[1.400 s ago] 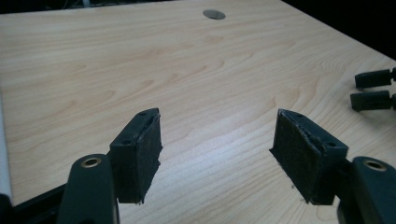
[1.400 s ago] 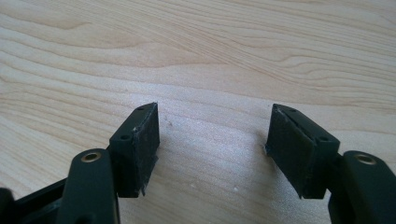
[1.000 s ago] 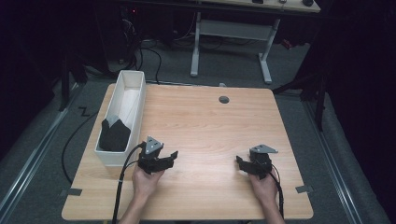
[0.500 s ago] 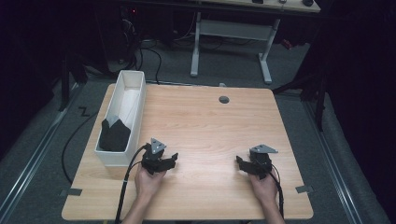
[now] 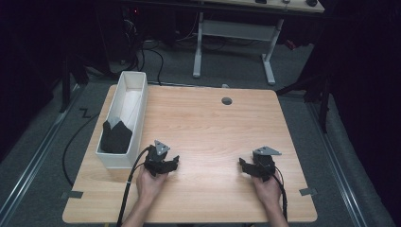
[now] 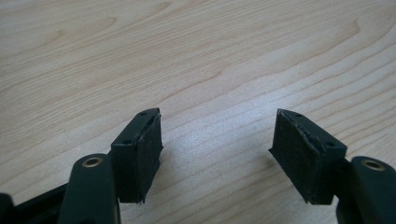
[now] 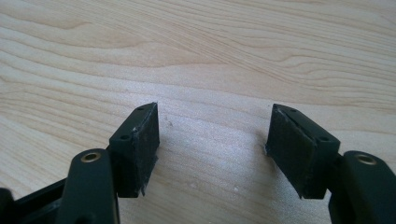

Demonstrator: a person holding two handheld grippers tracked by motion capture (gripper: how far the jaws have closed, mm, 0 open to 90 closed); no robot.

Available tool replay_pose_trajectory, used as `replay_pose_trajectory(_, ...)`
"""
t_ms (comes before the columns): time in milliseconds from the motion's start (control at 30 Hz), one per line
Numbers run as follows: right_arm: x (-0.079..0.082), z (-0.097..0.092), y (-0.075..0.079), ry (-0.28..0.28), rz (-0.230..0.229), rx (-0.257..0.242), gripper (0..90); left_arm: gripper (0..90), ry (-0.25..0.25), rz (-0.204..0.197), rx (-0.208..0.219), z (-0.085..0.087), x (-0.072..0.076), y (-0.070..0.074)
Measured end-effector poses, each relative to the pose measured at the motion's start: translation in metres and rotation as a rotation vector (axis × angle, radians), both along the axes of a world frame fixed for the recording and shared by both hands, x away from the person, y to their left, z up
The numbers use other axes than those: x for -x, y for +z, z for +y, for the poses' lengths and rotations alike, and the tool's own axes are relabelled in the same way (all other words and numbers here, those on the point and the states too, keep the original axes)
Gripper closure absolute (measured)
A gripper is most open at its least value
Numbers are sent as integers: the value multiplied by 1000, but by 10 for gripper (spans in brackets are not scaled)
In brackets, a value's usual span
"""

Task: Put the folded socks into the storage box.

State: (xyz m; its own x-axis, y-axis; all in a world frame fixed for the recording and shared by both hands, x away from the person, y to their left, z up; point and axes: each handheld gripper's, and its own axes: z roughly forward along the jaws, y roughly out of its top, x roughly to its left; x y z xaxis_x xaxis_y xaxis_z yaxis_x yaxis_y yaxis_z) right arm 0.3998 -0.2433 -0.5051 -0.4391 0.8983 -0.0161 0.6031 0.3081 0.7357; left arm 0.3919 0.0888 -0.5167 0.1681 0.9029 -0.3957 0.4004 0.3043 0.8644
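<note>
both tongs are gaping wide with nothing between the pads, just bare wood grain showing in each gripper view. left gripper (image 5: 163,163) sits low on the table (image 5: 208,127) right beside the near end of the white bin (image 5: 124,124), and the right gripper (image 5: 257,168) is parked well off to the other side, pointing back toward the left one.

what changed: a second ago the left gripper was tucked up closer to the bin's corner, and it has since slid a bit down and away from it, toward the person. the right one hasn't budged. my read is that the drop into the bin is finished and the hands are coming back to rest.

the dark crumpled thing (image 5: 116,137) is inside the bin, in the end nearest the left gripper, just ahead and to its left. it's bunched up with two little peaks poking upward, so no real long axis of its own. the bin's long axis runs away from the person, leaning slightly right.
</note>
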Motion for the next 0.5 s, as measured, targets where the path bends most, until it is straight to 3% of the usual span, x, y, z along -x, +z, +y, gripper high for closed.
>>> replay_pose_trajectory(500, 0, 0, 0, 1, -1, 1, 341, 279, 15, 15, -7, -1, 0, -2)
